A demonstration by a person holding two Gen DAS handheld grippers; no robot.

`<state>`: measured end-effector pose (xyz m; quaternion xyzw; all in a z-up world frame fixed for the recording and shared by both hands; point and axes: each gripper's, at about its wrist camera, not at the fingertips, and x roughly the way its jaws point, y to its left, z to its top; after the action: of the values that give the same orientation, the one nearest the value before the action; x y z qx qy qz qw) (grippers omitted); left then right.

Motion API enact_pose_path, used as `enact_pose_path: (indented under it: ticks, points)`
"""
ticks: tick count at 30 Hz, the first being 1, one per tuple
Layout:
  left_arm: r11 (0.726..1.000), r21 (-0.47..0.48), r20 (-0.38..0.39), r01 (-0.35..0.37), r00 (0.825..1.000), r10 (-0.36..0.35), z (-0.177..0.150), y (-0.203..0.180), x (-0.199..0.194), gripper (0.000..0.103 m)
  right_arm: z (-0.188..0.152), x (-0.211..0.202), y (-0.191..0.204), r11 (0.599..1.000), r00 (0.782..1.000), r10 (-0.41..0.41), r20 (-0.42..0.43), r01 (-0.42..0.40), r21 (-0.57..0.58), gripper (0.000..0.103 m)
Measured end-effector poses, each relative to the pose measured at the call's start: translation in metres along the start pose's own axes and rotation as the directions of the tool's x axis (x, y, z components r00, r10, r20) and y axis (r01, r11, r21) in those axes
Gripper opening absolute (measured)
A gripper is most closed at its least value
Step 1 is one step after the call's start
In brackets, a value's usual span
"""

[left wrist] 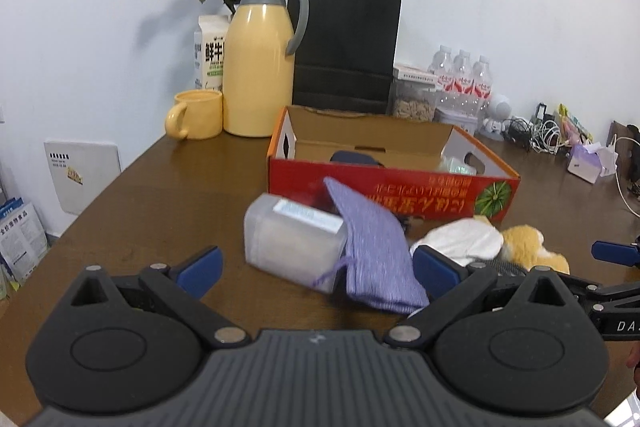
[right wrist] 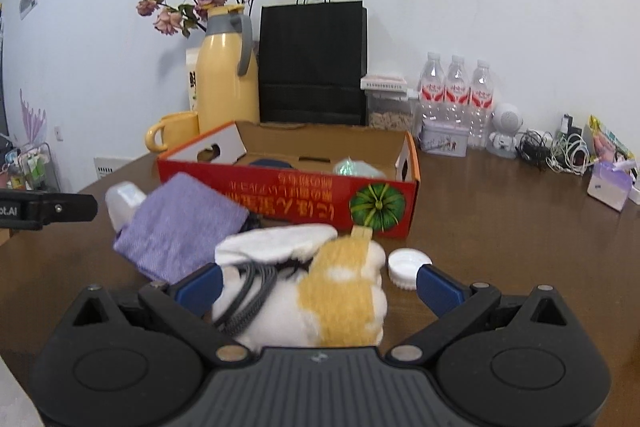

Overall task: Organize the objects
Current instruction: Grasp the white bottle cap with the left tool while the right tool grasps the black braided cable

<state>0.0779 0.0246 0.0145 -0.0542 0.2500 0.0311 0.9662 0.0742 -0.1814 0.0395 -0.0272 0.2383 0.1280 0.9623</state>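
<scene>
Clearing the loose items into the red cardboard box [right wrist: 288, 187] is judged to be the step in hand, and the plush toy [right wrist: 320, 291] looks like the next thing to be lifted. The right gripper [right wrist: 318, 287] is held with its fingers [right wrist: 200, 285] spread wide, the white and yellow toy lying between them on the tabletop [right wrist: 520, 247], just in front of the box, with nothing clamped. A dark cord [right wrist: 248, 295] is draped over the toy's left side, so it is best kept clear of the grasp or taken up along with the soft body. The white cap [right wrist: 408, 265] just beside the right finger should not be caught. The left gripper [left wrist: 316, 269] is likewise open, with the clear container [left wrist: 294, 239] and the purple cloth [left wrist: 376, 251] ahead of it, untouched.
</scene>
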Motion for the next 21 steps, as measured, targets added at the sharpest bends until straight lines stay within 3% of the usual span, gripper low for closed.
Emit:
enact_pose_path:
  ticks: [13,21]
  points:
    - [0.995,0.055,-0.089,0.078,0.993,-0.073,-0.026,-0.022,0.015,0.103,-0.011,-0.003,0.000,1.000,1.000,-0.001,-0.017,0.001,0.008,0.103]
    - [0.987,0.096,-0.093,0.129,0.988,-0.120,-0.044,-0.046,0.035,0.102,-0.014,-0.001,-0.002,1.000,1.000,-0.005,-0.027,0.005,0.009,0.103]
